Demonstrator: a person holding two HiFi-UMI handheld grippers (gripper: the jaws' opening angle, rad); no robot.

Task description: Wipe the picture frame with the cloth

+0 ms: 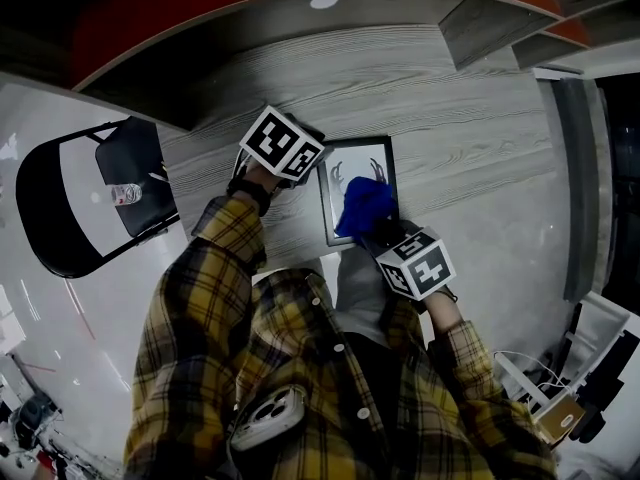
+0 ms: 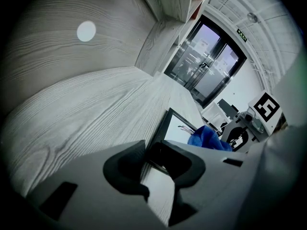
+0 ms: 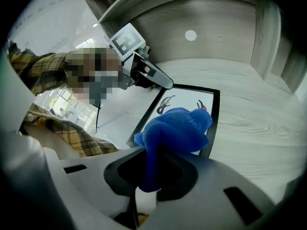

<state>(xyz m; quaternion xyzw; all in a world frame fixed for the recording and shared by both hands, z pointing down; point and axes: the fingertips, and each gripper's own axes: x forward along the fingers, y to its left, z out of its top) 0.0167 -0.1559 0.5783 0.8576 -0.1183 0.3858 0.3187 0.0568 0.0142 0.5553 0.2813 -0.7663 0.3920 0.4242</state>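
Note:
A black picture frame [image 1: 358,158] with an antler drawing lies flat on the grey wood table [image 1: 470,148]. My left gripper [image 1: 312,168] is at the frame's left edge. In the left gripper view that dark rim [image 2: 165,128] sits between its jaws [image 2: 154,159], which are closed on it. My right gripper [image 1: 380,230] is shut on a bunched blue cloth [image 1: 365,206]. In the right gripper view the cloth [image 3: 175,126] bulges out past the jaws [image 3: 153,169] and rests on the lower part of the picture [image 3: 192,96].
A black folding chair [image 1: 90,198] with a small bottle [image 1: 125,194] on its seat stands to the left of the table. Wooden shelf walls [image 1: 480,23] rise behind the table. Glass doors [image 2: 211,66] show far off in the left gripper view.

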